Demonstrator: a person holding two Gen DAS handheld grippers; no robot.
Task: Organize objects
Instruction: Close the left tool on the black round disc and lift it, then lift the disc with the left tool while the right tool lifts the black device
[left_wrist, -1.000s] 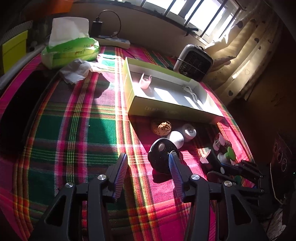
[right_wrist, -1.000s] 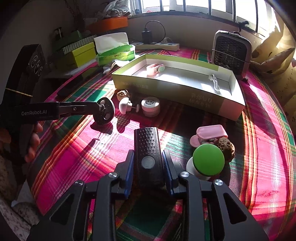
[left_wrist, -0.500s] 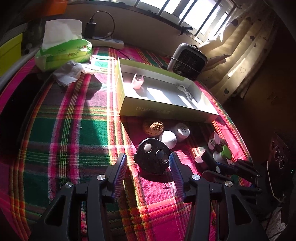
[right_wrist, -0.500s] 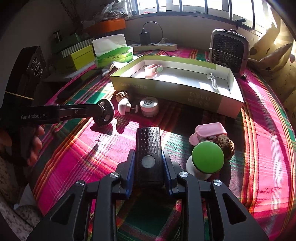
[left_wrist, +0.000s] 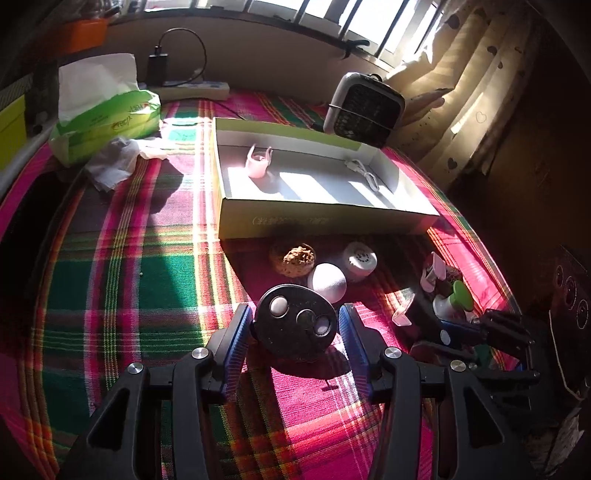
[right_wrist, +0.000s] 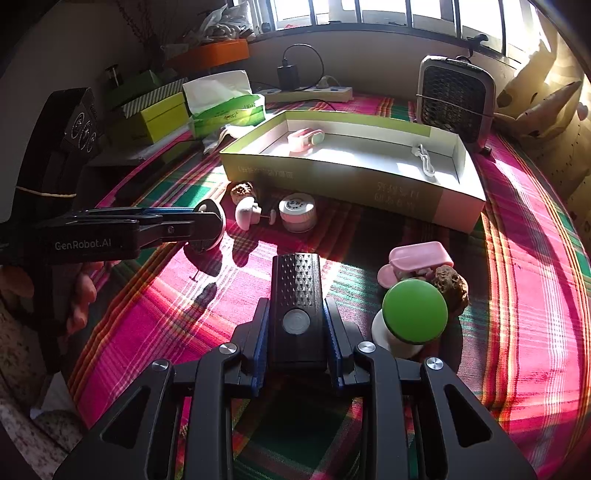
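Note:
A black oval disc with white buttons (left_wrist: 293, 325) stands tilted on the plaid cloth between the fingers of my left gripper (left_wrist: 293, 314). Its jaws are opening, with a thin gap on the disc's right side. From the right wrist view the same disc (right_wrist: 212, 225) sits at that gripper's tips. My right gripper (right_wrist: 295, 306) is shut on a black rectangular device with a round button (right_wrist: 295, 280), low over the cloth. Behind stands an open green-and-white box (left_wrist: 325, 218) holding a pink clip (left_wrist: 258, 166) and a white cable (left_wrist: 364, 173).
In front of the box lie a brown lump (left_wrist: 297, 258), a white dome (left_wrist: 327, 282) and a white cap (left_wrist: 360, 256). A green-topped knob (right_wrist: 413, 310) and a pink case (right_wrist: 419, 256) sit by the right gripper. Tissue pack (left_wrist: 107, 118) and small fan (left_wrist: 364, 107) are at the back.
The left gripper has shifted so the black disc, earlier at its right fingertip, now sits centred between the fingers, which stand slightly wider. The right gripper and its device have not moved.

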